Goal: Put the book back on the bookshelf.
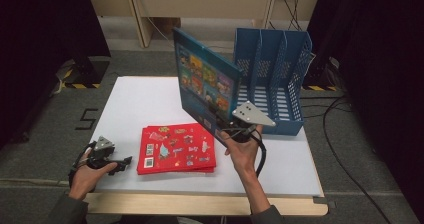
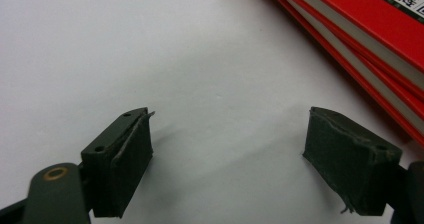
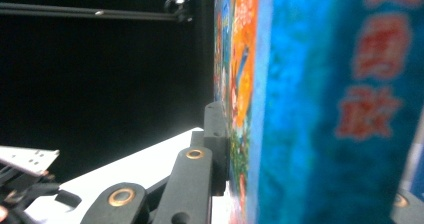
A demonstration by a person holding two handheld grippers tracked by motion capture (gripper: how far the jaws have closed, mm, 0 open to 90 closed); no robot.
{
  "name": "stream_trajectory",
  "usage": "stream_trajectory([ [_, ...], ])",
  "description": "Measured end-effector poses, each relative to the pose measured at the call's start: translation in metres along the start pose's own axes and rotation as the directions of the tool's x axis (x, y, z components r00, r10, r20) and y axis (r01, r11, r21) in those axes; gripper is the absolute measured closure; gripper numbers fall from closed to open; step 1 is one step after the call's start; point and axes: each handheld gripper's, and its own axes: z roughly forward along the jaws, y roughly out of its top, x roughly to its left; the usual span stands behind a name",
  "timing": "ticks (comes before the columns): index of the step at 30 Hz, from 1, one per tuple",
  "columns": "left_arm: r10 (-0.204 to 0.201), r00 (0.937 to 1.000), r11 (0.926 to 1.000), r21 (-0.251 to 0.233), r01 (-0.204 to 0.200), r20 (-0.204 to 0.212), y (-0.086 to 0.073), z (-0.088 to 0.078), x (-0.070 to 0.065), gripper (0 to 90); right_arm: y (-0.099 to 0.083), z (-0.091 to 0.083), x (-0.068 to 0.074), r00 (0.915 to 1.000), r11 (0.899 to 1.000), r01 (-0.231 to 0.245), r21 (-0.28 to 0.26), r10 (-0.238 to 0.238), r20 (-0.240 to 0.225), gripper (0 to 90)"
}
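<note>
Left claw (image 1: 125, 160), lower left of the high view: jaws wide apart, empty, on the white bench (image 1: 135, 101). Right claw (image 1: 231, 133): clamped on the lower corner of the blue book (image 1: 206, 84), upright at centre; likely stiff, glossy, moderately heavy. Red books (image 1: 176, 148): flat stack. Blue plastic file rack (image 1: 272, 79): slotted.

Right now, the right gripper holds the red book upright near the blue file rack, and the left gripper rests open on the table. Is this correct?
Not quite: the right gripper holds a blue book, as the high view shows. The red books lie flat on the table. The rest is right.
</note>
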Motion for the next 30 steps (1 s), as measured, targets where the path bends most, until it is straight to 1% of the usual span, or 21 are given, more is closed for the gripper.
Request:
stream_trajectory([
  [3,-0.001,1.0,1.0,-0.001,0.001,-0.001,0.0,0.001,0.0,18.1,0.006,-0.009,-0.01,0.9993,1.0,-0.011,-0.006,0.011,0.037,82.3],
  [6,-0.002,1.0,1.0,0.002,0.002,-0.001,0.001,0.001,0.0,17.9,0.013,-0.018,-0.021,0.9971,1.0,-0.002,-0.02,0.004,0.076,82.4],
  [8,0.0,1.0,1.0,0.004,0.0,0.0,0.001,0.002,0.001,17.9,0.017,-0.026,-0.027,0.995,1.0,-0.006,-0.03,0.009,0.099,82.3],
  [11,-0.002,1.0,1.0,0.003,0.002,0.0,0.001,0.002,0.001,17.8,0.022,-0.036,-0.037,0.989,0.999,-0.01,-0.046,0.016,0.147,82.3],
  [14,-0.001,1.0,1.0,0.002,0.001,-0.001,0.002,0.002,0.001,17.7,0.025,-0.046,-0.046,0.9823,0.999,-0.012,-0.048,0.021,0.186,82.3],
  [17,-0.001,1.0,1.0,-0.001,0.001,-0.002,0.002,0.002,0.0,17.8,0.028,-0.053,-0.055,0.9725,0.999,0.007,-0.053,0.006,0.233,82.3],
  [19,-0.003,1.0,1.0,-0.004,0.003,-0.003,0.002,0.002,0.0,17.7,0.029,-0.056,-0.06,0.9643,0.999,0.015,-0.052,-0.001,0.265,82.3],
  [22,-0.004,1.0,1.0,0.0,0.004,-0.004,0.003,0.003,0.0,17.6,0.028,-0.057,-0.068,0.9558,0.999,0.003,-0.046,0.011,0.294,82.3],
  [23,-0.003,1.0,1.0,0.001,0.003,-0.004,0.003,0.003,0.001,17.6,0.028,-0.057,-0.071,0.9527,0.999,-0.002,-0.047,0.016,0.304,82.3],
  [24,-0.003,1.0,1.0,0.001,0.003,-0.004,0.003,0.003,0.001,17.6,0.028,-0.057,-0.074,0.9491,0.999,0.003,-0.041,0.011,0.315,82.3],
  [25,-0.007,1.0,1.0,0.0,0.007,-0.006,0.003,0.003,0.0,17.5,0.027,-0.055,-0.077,0.9441,0.999,0.001,-0.044,0.014,0.329,82.3],
  [26,-0.008,0.9999,1.0,-0.003,0.008,-0.006,0.003,0.002,0.001,17.5,0.027,-0.054,-0.079,0.9401,0.999,-0.011,-0.045,0.026,0.34,82.3],
  [27,-0.007,0.9999,1.0,-0.004,0.007,-0.007,0.003,0.002,0.001,17.4,0.027,-0.053,-0.082,0.9383,0.999,-0.013,-0.042,0.027,0.345,82.3],
  [29,-0.008,0.9999,1.0,-0.001,0.008,-0.01,0.003,0.002,0.001,17.3,0.025,-0.049,-0.087,0.9314,0.999,-0.01,-0.031,0.02,0.363,82.3],
  [30,-0.01,0.9999,0.9999,-0.002,0.01,-0.009,0.003,0.002,0.001,17.3,0.025,-0.046,-0.089,0.9281,0.999,-0.015,-0.03,0.025,0.372,82.3],
])
